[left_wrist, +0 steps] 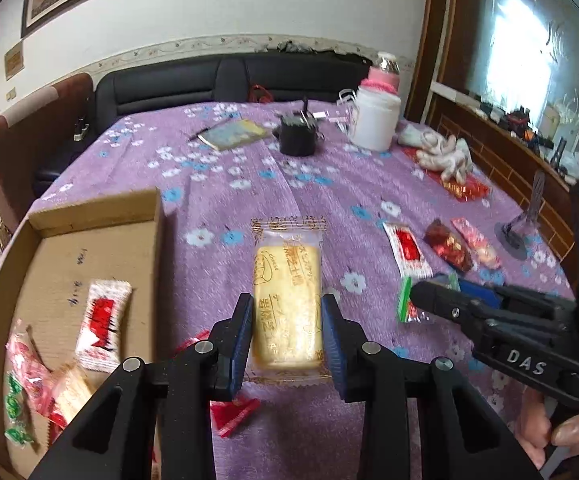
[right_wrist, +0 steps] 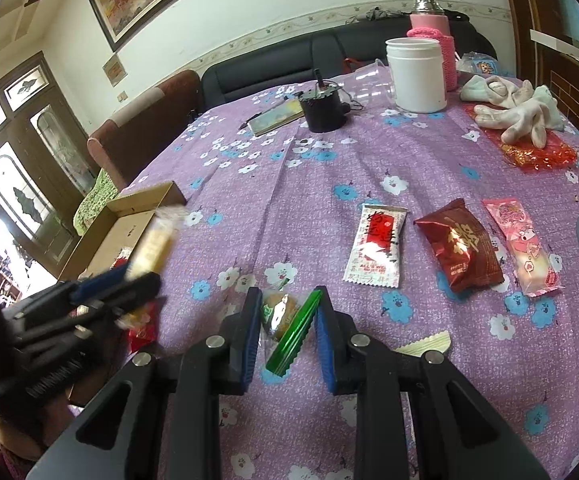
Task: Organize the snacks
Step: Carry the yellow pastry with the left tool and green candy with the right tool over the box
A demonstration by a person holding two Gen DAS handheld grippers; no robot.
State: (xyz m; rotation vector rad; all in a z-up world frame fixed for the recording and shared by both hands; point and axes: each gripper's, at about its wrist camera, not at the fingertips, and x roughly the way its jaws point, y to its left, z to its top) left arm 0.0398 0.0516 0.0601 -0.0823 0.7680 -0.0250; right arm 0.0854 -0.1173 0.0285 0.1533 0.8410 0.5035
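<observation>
My left gripper point(left_wrist: 288, 320) is shut on a yellow cheese cake in a clear wrapper point(left_wrist: 287, 296) and holds it above the purple cloth, right of the cardboard box point(left_wrist: 101, 240). The box holds several wrapped snacks point(left_wrist: 103, 320). My right gripper point(right_wrist: 287, 312) brackets a green-wrapped cake point(right_wrist: 281, 316) on the cloth, its pads close to the wrapper; it also shows in the left wrist view point(left_wrist: 429, 300). A white-red packet point(right_wrist: 377, 246), a dark red packet point(right_wrist: 459, 246) and a pink packet point(right_wrist: 523, 248) lie further right.
A white jar point(right_wrist: 415, 74), a pink thermos point(right_wrist: 433, 36), a black pot point(right_wrist: 323, 110), a notebook point(right_wrist: 277, 116) and white gloves point(right_wrist: 513, 114) stand at the table's far side. A red wrapper point(left_wrist: 233, 412) lies under my left gripper. A black stand point(left_wrist: 517, 232) is at the right edge.
</observation>
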